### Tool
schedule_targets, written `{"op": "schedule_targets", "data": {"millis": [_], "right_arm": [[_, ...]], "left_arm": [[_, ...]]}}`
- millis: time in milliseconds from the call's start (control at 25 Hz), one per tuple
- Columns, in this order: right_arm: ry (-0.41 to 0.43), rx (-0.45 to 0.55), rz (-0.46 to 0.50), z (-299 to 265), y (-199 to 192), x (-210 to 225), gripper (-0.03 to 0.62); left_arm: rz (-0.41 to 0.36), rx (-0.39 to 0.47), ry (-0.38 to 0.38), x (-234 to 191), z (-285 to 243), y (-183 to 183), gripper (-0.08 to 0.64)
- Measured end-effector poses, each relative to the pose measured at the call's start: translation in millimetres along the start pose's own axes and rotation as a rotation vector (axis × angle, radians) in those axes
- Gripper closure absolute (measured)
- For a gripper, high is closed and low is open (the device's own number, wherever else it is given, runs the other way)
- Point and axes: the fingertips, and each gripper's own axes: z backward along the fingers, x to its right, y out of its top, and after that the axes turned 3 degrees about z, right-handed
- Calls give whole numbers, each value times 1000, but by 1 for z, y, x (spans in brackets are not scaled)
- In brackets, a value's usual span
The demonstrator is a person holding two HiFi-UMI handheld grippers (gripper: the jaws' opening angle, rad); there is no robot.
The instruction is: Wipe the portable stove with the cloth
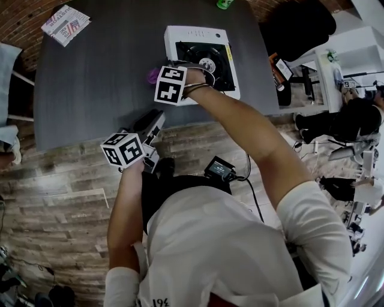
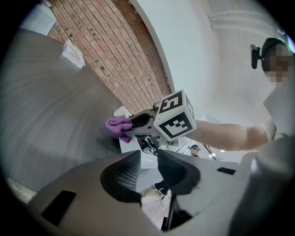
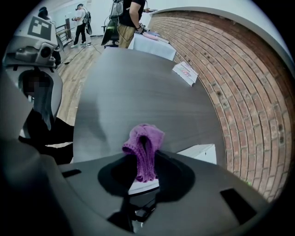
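The white portable stove (image 1: 201, 37) with a black burner sits on the dark grey table (image 1: 102, 78), near its right front edge. My right gripper (image 1: 158, 77) hovers at the stove's front left corner, shut on a bunched purple cloth (image 1: 151, 76). In the right gripper view the cloth (image 3: 145, 138) stands pinched between the jaws, with the stove (image 3: 199, 152) just beyond and below. My left gripper (image 1: 158, 117) hangs off the table's front edge, jaws narrowly apart and empty. The left gripper view shows the left gripper (image 2: 148, 168), the cloth (image 2: 118, 125) and the stove's edge (image 2: 129, 145).
A printed packet (image 1: 66, 24) lies at the table's far left corner and a green object (image 1: 225, 3) at the far edge. A black chair (image 1: 300, 24) stands right of the table. A black power adaptor (image 1: 219, 168) with a cable lies on the wooden floor.
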Motion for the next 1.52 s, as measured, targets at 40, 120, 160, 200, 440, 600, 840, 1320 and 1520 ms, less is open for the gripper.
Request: {"op": "schedule_targets", "data": {"millis": [40, 120, 160, 200, 440, 600, 840, 1320, 1520], "right_arm": [[-1, 3, 3, 1, 0, 0, 489], [-3, 9, 9, 3, 0, -2, 489], [-2, 11, 11, 4, 0, -4, 489], [-1, 14, 12, 5, -1, -7, 489], [7, 31, 13, 10, -4, -23, 489], [28, 34, 18, 13, -7, -38, 489], [48, 32, 37, 18, -12, -58, 488], [119, 55, 49, 37, -17, -100, 488], [201, 85, 62, 53, -14, -122, 488]], "left_arm": [[-2, 3, 1, 1, -1, 0, 453], [-3, 5, 4, 2, -1, -3, 453], [-2, 5, 4, 3, -1, -5, 453], [-1, 5, 5, 3, -1, -7, 453], [2, 3, 8, 7, 1, -18, 453], [3, 8, 7, 10, 1, -25, 453], [8, 15, 11, 13, 3, -34, 453], [13, 4, 15, 19, 9, -61, 453], [15, -4, 21, 23, 13, -69, 453]]}}
